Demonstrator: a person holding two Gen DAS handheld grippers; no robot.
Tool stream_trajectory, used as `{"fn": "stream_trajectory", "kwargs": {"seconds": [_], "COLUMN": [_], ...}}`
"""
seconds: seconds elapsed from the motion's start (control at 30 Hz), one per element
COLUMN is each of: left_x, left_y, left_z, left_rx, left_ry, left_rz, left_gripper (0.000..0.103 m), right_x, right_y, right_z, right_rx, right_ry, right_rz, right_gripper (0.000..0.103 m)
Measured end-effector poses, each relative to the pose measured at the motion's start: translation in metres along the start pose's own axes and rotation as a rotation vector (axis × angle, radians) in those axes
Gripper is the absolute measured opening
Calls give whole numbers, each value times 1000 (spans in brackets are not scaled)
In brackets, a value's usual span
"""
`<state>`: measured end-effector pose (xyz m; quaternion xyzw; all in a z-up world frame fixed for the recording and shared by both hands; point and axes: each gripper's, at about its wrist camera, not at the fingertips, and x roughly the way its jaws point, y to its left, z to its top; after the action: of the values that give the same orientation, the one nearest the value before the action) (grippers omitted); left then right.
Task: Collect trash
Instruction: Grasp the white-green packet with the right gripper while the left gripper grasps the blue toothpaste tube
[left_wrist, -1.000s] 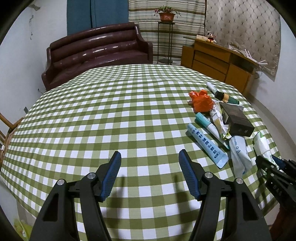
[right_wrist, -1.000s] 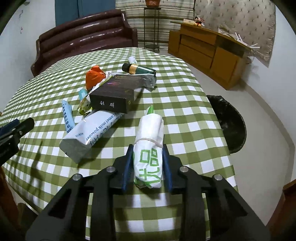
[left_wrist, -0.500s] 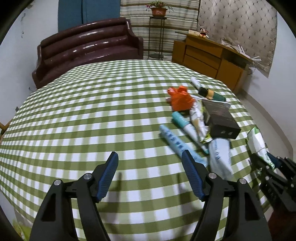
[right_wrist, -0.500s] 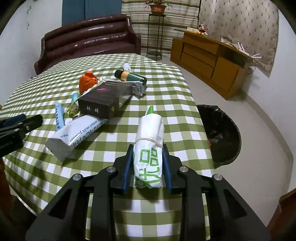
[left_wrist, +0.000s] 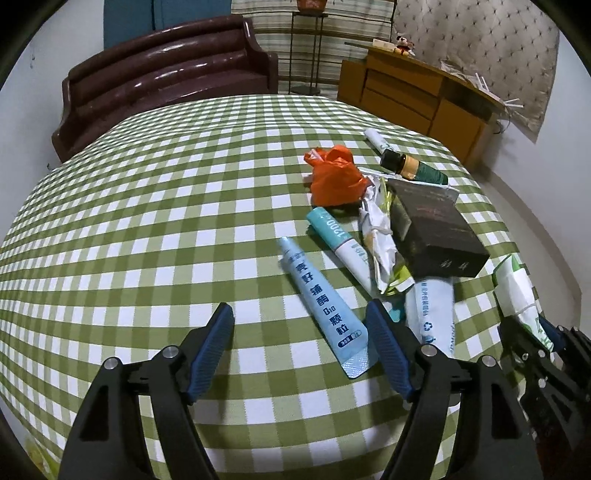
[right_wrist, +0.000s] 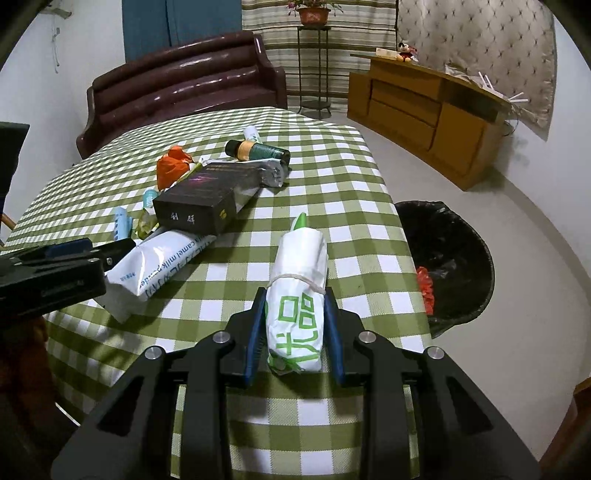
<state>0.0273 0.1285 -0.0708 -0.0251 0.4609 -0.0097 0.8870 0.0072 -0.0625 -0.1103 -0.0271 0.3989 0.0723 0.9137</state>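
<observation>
The left gripper (left_wrist: 299, 325) has moved across the table (left_wrist: 147, 221) toward the pile of trash. A second ago the pile sat far off to its right. Now the light blue tube (left_wrist: 323, 302) lies right in front of it, with the flat end of the tube just beside the right finger. Its fingers (left_wrist: 214, 347) have just been opening and now stand wide apart. Nothing is between them but the green and white cloth.

Next to the blue tube lies a teal and white tube (left_wrist: 340, 240). Beyond that one sits an orange bag (left_wrist: 334, 177), all scrunched up. To the right of the blue tube are a crinkly wrapper (left_wrist: 380, 236), a black box (left_wrist: 436, 229) and a white pouch (left_wrist: 434, 314) partly under the box. A dark bottle (left_wrist: 410, 168) lies beyond the box.

The right gripper (right_wrist: 295, 325) has hardly moved. Its fingers (right_wrist: 256, 332) are nearly closed and squeeze a white roll with green print (right_wrist: 297, 295) from both sides, the same as before. The roll has a rubber band around it and pokes out over the table edge. A black bin (right_wrist: 454, 258) stands on the floor to the right of the roll, and more of it shows now. Something red lies inside it.
</observation>
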Motion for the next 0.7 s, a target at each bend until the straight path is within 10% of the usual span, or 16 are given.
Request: {"fn": "stream_trajectory", "kwargs": {"seconds": [0.37, 0.7], "left_x": [-4, -1], "left_y": [12, 2], "left_z": [-5, 0], "left_rx": [33, 103], "left_ry": [0, -24], "left_rz": [-1, -35], "left_gripper": [67, 28], "right_x": [-1, 0], "right_y": [0, -2], "right_z": [1, 0], "right_rx": [3, 13], "right_ry": [1, -1], "right_rz": [11, 12], "right_gripper": [29, 44]}}
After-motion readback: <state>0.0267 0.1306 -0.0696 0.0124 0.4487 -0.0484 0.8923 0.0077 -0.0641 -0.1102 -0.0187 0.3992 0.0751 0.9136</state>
